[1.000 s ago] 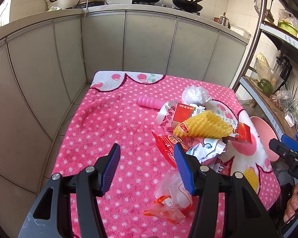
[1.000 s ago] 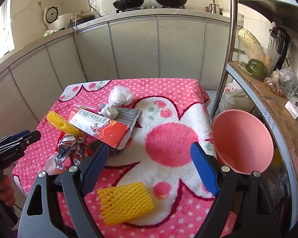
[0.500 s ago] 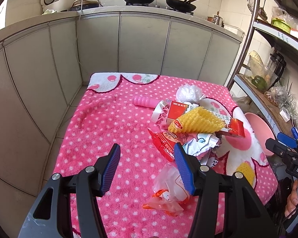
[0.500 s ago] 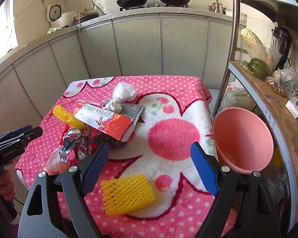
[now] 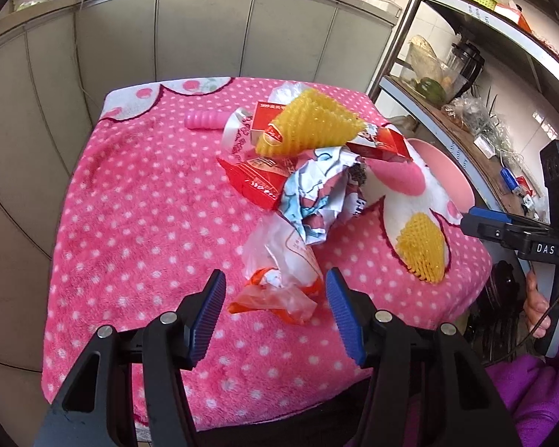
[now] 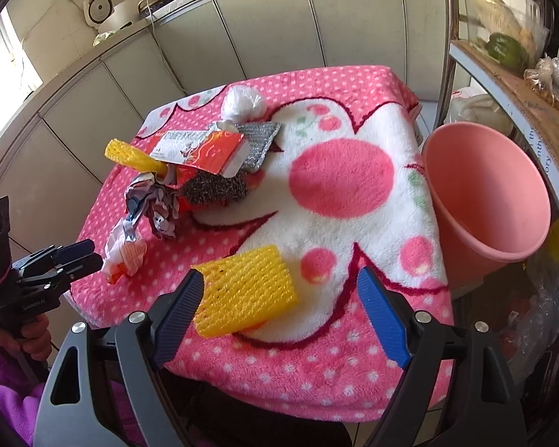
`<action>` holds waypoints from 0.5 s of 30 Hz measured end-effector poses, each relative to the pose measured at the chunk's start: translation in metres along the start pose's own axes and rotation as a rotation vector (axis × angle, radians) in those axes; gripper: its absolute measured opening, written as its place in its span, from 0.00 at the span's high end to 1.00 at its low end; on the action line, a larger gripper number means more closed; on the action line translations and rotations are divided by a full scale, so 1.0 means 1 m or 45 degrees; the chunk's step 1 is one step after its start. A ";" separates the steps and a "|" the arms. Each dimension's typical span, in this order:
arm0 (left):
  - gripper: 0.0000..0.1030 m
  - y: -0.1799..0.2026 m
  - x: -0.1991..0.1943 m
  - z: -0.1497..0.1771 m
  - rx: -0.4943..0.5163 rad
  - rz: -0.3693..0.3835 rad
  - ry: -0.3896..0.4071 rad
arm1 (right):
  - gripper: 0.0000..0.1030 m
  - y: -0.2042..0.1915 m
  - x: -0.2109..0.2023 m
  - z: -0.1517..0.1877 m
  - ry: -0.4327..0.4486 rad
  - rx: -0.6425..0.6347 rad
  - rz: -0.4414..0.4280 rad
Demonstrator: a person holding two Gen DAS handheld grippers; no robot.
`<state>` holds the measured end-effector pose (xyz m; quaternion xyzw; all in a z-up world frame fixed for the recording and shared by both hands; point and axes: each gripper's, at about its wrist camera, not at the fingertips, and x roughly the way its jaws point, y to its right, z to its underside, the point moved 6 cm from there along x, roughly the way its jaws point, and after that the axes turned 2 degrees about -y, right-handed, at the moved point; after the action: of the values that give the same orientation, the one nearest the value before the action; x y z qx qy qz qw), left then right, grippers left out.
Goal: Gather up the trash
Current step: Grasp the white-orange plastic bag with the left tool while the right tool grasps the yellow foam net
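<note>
Left tool (image 5: 275, 313): blue pads spread apart, hovering low over the near edge of the surface, with the clear and orange plastic bag (image 5: 279, 279) lying between and just ahead of them; nothing gripped.
Surface (image 5: 138, 201): covered by a pink polka-dot blanket with a white flower pattern.
Trash pile: crumpled printed wrapper (image 5: 316, 193) next to a red packet (image 5: 257, 182), with a yellow foam net (image 5: 309, 126) on top and a red and white box (image 6: 201, 147) beside it; a steel scrubber (image 6: 214, 186) lies under the box.
Far side: white knotted bag (image 6: 242, 102) and a pink stick (image 5: 205, 119).
Right tool (image 6: 279, 316): pads wide apart, low over a second yellow foam net (image 6: 246, 294) at the near edge; no contact visible.
Pink bucket (image 6: 488, 201): tilted against the right edge of the surface, mouth open.
</note>
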<state>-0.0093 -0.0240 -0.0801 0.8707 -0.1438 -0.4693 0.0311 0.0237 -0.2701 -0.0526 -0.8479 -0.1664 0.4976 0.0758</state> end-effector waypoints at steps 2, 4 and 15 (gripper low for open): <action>0.46 0.004 0.004 -0.001 0.019 -0.006 -0.009 | 0.18 -0.001 0.000 0.000 -0.005 -0.014 -0.009; 0.46 0.006 0.008 -0.001 0.021 -0.001 -0.028 | 0.18 -0.003 0.000 0.001 -0.014 -0.023 -0.028; 0.65 0.012 0.022 -0.005 0.080 -0.040 -0.082 | 0.18 -0.018 0.005 0.011 -0.098 -0.084 -0.165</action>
<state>0.0032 -0.0423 -0.0932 0.8578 -0.1457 -0.4928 -0.0081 0.0125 -0.2515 -0.0566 -0.8177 -0.2399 0.5181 0.0734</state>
